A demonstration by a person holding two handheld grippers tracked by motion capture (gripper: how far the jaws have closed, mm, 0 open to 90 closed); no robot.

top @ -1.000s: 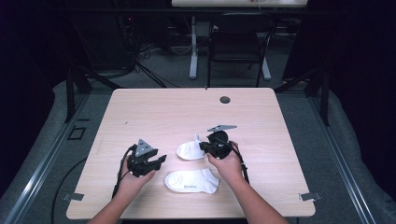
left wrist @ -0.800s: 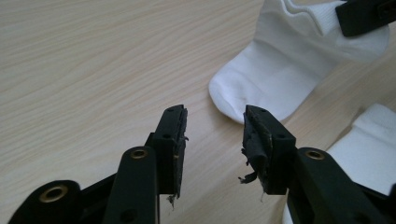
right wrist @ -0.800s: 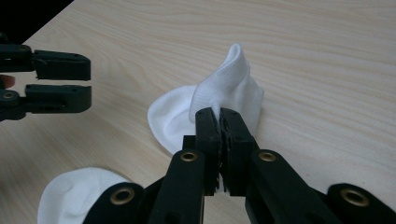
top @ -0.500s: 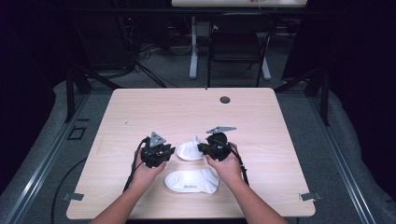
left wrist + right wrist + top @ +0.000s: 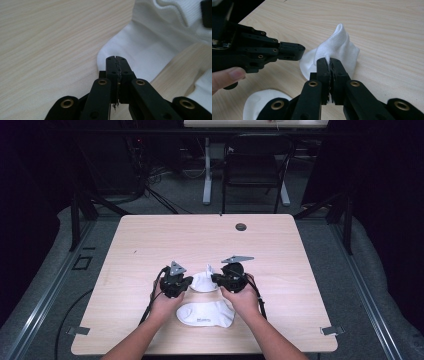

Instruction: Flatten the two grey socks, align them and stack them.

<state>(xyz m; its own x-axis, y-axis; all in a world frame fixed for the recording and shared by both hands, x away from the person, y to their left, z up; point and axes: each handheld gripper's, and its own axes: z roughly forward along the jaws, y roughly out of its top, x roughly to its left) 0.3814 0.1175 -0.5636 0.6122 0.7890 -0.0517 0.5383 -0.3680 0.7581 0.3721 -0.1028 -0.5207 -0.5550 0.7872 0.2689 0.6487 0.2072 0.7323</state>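
Socks are the work in hand: a small white knitted cotton sock lies just below the centre of the high view on the pale wood-grain bench, between the two tools, and a second white sock, laid flat, sits below it, nearer the lower edge of the frame. The right gripper is clamped on the first sock's ribbed cuff, which stands up in a peak at centre frame of the right gripper view; the likely purpose is to anchor and lift that end so the opposite end can be drawn out or folded. The left gripper has just been closing and its jaws now stand together at the rounded edge of the same sock, in the middle of the left gripper view. Whether fabric is actually caught there cannot be confirmed: the pads meet flush, the cloth edge runs behind them, and no material is seen pinched in the seam. From the right gripper view the left tool's tips reach the sock's left margin, but the contact point is masked by the black linkage. Each hand covers the rear of its tool in the high view. The flat sock is cut off at lower left of the right gripper view.
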